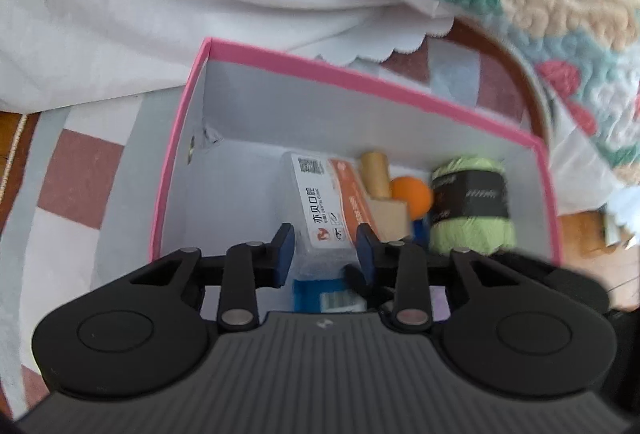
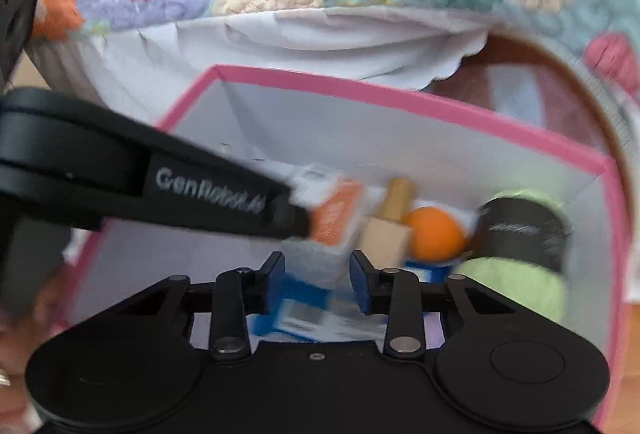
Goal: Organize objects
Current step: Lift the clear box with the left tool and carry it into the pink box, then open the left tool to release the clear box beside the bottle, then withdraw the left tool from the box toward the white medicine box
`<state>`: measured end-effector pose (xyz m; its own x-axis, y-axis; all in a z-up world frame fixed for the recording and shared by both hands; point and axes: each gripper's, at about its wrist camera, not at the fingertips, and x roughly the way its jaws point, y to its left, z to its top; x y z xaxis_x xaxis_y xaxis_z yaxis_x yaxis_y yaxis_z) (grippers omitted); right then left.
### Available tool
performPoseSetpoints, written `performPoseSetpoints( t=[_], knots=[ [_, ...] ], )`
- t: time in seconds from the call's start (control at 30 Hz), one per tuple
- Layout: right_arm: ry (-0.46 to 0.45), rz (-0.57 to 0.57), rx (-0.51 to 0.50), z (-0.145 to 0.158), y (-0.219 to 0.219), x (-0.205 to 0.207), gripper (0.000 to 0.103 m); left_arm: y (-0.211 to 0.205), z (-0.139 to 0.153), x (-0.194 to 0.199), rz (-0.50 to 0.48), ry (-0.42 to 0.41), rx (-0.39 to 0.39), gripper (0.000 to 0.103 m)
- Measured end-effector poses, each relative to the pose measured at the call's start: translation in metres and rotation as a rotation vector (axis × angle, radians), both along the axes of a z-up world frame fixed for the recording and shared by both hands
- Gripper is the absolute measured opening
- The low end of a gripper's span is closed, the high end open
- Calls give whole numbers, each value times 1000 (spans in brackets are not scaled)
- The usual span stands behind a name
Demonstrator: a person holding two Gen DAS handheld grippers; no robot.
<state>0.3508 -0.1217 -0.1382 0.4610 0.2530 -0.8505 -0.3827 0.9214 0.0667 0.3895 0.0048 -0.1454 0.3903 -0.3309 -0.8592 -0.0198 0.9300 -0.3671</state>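
My left tool: jaws spread, flanking a clear floss box with an orange-and-white label, no firm contact visible. My right tool: spread, holding nothing, above the same box. Pink-rimmed box: holds all items. Right of the left tool: wooden stamp, orange ball, green yarn against the right wall. Left of it: bare floor to the pink edge.

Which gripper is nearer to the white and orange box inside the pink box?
Left. The left gripper has the white and orange box between its fingertips. The right gripper hovers just behind, over the blue packet.
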Motion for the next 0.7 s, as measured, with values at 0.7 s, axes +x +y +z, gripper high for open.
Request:
performPoseSetpoints(
  t=[0.7],
  knots=[
    [-71,-19,196,43,-38,-68,46,-26,39,-43,-38,-119,179,54]
  ],
)
